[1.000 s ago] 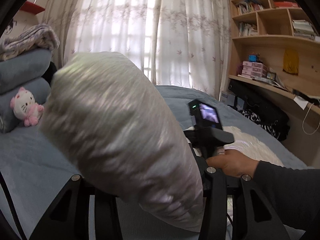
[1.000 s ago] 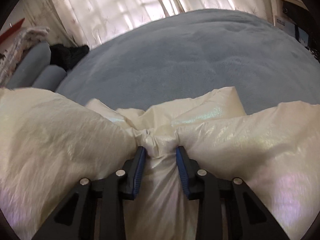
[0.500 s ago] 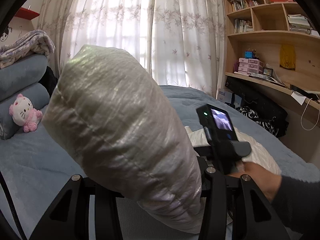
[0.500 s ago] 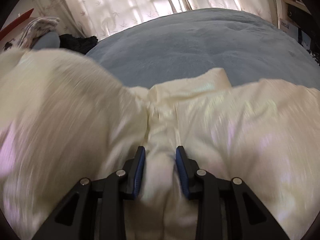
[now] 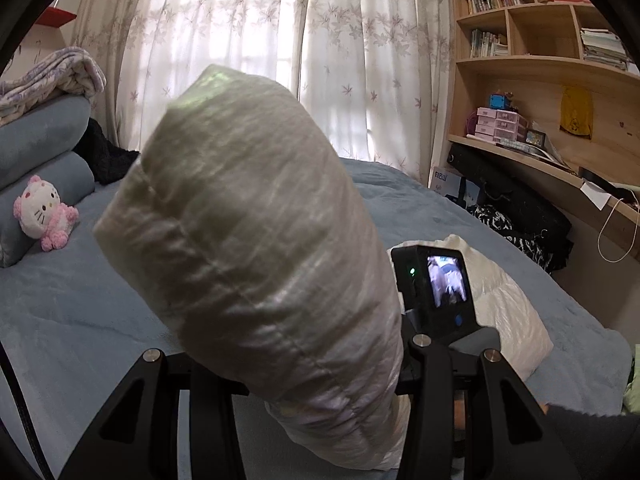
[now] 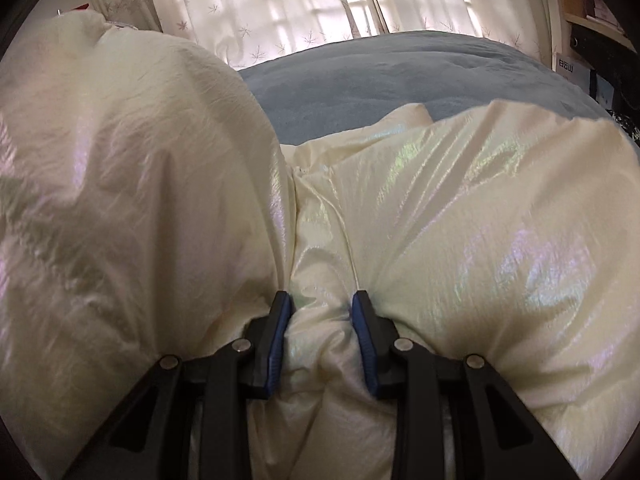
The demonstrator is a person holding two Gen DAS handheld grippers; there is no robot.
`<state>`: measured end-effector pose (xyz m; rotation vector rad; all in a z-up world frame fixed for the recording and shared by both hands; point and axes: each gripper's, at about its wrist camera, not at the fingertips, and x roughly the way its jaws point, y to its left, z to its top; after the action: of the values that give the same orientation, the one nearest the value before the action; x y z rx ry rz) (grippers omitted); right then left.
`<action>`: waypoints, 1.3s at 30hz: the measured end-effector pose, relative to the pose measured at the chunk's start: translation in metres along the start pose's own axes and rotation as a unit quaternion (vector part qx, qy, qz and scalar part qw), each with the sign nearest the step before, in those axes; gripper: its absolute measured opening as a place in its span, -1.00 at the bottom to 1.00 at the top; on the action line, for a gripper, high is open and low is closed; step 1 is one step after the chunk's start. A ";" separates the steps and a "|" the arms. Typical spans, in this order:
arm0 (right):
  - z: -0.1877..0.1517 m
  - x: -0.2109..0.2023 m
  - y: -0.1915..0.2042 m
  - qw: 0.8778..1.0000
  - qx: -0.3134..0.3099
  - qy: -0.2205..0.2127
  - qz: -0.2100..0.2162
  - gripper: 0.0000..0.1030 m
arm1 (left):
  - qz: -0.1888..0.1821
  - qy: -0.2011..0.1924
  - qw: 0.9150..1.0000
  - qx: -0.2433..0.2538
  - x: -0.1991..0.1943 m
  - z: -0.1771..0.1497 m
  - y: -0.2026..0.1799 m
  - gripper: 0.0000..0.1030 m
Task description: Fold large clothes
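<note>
A puffy cream jacket point(image 5: 256, 240) rises thick and upright between the black fingers of my left gripper point(image 5: 316, 364), which is shut on it; its fingertips are hidden by the padding. More of the jacket point(image 5: 508, 312) lies on the bed to the right. There the back of the right gripper's camera point(image 5: 436, 292) shows, with a dark sleeve point(image 5: 592, 440) below it. In the right wrist view the jacket point(image 6: 480, 220) fills most of the frame. My right gripper point(image 6: 322, 312) is shut on a bunched fold of it between the blue pads point(image 6: 276, 332).
The blue bed cover point(image 5: 80, 312) spreads left and beyond the jacket. A pink plush toy point(image 5: 42, 214) leans on stacked pillows and blankets point(image 5: 40, 132) at the far left. Curtains point(image 5: 260, 40) hang behind; wooden shelves point(image 5: 540, 60) and a black bag point(image 5: 516, 204) line the right wall.
The right gripper has slid to the right across the bed with its fold. The raised jacket part has tilted up and now swells over the left side of the right wrist view.
</note>
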<state>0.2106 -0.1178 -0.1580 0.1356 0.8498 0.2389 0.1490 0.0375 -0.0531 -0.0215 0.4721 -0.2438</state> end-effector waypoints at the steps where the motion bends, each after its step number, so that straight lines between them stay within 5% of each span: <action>1: -0.002 0.001 0.000 1.000 -0.002 -0.005 -0.001 -0.38 | 0.000 0.002 1.000 0.000 0.000 0.000 0.000 -0.14; 19: -0.019 0.001 -0.015 0.999 0.017 -0.033 0.032 -0.38 | 0.012 0.012 0.999 0.051 -0.004 0.001 -0.025 -0.14; 23: -0.013 -0.009 -0.020 0.999 0.026 -0.008 0.046 -0.37 | 0.018 0.012 0.997 0.071 -0.009 0.002 -0.033 -0.14; 26: -0.005 -0.032 -0.033 0.995 0.054 0.020 0.077 -0.38 | 0.019 0.010 0.996 0.084 -0.013 0.004 -0.041 -0.14; 29: -0.004 -0.072 -0.057 0.993 0.070 0.000 0.095 -0.37 | 0.011 0.017 0.996 0.092 -0.012 0.006 -0.051 -0.14; 39: -0.026 -0.167 -0.143 0.991 0.092 -0.085 0.036 -0.37 | -0.001 0.029 0.987 0.159 -0.008 -0.003 -0.100 -0.14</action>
<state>0.1074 -0.2988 -0.0842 0.3547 0.6972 0.2139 0.1179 -0.0576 -0.0443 0.2980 0.4874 -0.3194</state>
